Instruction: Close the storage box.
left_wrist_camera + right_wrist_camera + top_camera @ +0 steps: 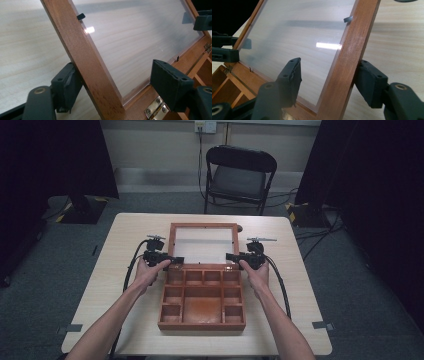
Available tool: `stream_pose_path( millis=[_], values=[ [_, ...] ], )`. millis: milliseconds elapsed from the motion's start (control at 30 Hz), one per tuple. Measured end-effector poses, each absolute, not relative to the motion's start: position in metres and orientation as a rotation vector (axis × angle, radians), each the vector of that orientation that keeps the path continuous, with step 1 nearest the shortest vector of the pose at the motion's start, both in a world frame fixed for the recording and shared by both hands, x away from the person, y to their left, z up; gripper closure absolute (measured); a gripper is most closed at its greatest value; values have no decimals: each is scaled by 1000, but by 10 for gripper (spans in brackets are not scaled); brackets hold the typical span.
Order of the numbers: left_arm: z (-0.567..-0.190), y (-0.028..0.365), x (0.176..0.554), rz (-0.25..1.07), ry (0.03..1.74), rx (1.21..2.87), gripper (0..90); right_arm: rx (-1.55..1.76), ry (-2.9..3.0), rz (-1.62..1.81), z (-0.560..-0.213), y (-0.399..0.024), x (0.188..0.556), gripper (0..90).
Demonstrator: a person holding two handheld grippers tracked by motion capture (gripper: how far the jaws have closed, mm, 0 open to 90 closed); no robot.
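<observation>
A wooden box (202, 322) with several empty compartments sits mid-table. Its glass-paned lid (203, 225) is swung open and leans back. My left gripper (176, 260) is open and straddles the lid's left rail (85, 62) near the brass hinge (156, 108). One jaw rests against the rail's outer side while the other hangs over the glass (140, 37). My right gripper (231, 256) is open astride the right rail (352, 50) in the same way, outer jaw at the wood and inner jaw over the pane (299, 37).
The pale wooden table (125, 245) has bare room on both sides of the box. A black folding chair (239, 175) stands behind the far edge. Dark curtains hang at both sides, and cables lie on the grey floor (320, 235).
</observation>
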State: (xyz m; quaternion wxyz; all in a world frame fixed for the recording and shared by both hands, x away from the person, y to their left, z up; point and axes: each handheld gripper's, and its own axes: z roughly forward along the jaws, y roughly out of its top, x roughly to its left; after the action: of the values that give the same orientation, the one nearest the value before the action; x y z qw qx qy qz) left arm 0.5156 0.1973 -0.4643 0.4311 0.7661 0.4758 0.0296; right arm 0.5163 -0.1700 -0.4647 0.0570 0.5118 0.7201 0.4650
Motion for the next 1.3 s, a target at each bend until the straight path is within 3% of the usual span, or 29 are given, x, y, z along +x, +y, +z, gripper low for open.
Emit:
stream_pose_path(
  millis=[433,600,700,1300],
  values=[
    [-442,196,505,121,1157,1878,289,1488,2187,1436,-444,-172,503,368],
    [-437,199,500,140,1138,1881,382,1485,2194,1428,-438,-174,497,380],
    [-433,198,498,158,1134,1862,383,1482,2170,1446,-434,-178,492,443],
    [-425,200,489,156,1086,1857,387,1472,2159,1475,-424,-180,480,444]
  ],
)
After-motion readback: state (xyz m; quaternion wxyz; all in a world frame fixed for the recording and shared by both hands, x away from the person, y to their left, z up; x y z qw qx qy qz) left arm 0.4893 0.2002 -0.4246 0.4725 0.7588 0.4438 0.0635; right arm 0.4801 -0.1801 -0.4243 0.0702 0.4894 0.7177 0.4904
